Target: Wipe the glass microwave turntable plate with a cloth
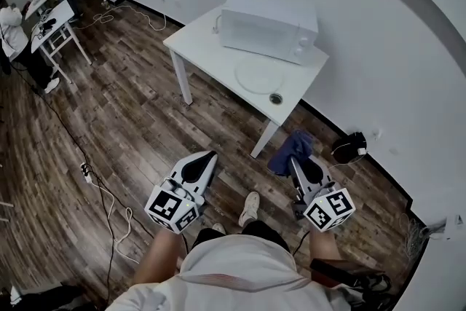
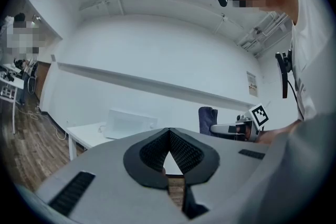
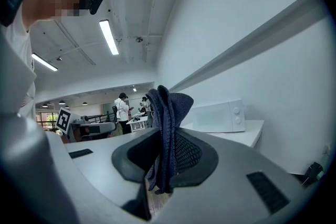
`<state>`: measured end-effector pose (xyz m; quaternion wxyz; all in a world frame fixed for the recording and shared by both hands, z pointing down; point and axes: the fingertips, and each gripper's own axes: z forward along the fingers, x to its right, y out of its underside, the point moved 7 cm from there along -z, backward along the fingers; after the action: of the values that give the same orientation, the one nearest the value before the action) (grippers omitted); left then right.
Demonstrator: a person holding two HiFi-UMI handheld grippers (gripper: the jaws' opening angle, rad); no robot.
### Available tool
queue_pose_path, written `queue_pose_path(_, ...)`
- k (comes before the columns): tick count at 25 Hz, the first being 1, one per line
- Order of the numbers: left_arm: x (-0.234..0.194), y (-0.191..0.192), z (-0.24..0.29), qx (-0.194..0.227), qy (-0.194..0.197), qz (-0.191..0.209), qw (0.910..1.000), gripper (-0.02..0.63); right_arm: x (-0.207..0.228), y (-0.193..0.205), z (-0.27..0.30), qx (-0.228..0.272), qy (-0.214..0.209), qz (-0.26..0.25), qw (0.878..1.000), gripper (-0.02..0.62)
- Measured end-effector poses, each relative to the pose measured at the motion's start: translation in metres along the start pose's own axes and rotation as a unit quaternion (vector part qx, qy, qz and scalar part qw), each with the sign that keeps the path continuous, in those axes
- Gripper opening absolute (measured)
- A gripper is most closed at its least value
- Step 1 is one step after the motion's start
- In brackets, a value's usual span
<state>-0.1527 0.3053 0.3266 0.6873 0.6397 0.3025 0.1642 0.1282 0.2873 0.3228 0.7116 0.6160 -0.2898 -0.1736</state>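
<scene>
The clear glass turntable plate (image 1: pixel 258 75) lies flat on a white table (image 1: pixel 196 36), in front of a white microwave (image 1: pixel 269 24) with its door closed. I stand back from the table, and both grippers are held low over the wood floor. My right gripper (image 1: pixel 295 160) is shut on a dark blue cloth (image 1: pixel 291 149); in the right gripper view the cloth (image 3: pixel 168 110) sticks up from the jaws. My left gripper (image 1: pixel 206 158) is shut with nothing between its pads (image 2: pixel 181 152). From the left gripper view the microwave (image 2: pixel 131 123) and the cloth (image 2: pixel 207 118) both show.
A small round ring (image 1: pixel 276 98) lies near the table's front corner. A black object (image 1: pixel 351 147) sits on the floor by the wall on the right. Cables (image 1: pixel 109 200) trail over the floor on the left. Desks with people (image 1: pixel 51 18) stand at the far left.
</scene>
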Motion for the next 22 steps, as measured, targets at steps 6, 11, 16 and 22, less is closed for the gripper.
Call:
queue_pose_path(6,-0.019,0.004,0.068,-0.008,-0.007,-0.005,0.9999,0.009,0.06,-0.007,0.035,-0.009,-0.008,0.01,1.0,0.066)
queue_pose_path(11,-0.03,-0.001,0.13,-0.008,-0.016,-0.002,0.9998,0.009,0.114,-0.021,0.062,-0.012,-0.016,0.012,1.0,0.066)
queue_pose_path(16,-0.033,-0.008,0.186,-0.014,-0.026,0.005,0.9996,0.009,0.173,-0.036,0.076,-0.006,-0.02,0.017,1.0,0.066)
queue_pose_path(22,-0.043,-0.012,0.226,-0.015,-0.04,0.012,0.999,0.009,0.211,-0.047,0.094,-0.003,-0.028,0.019,0.999,0.066)
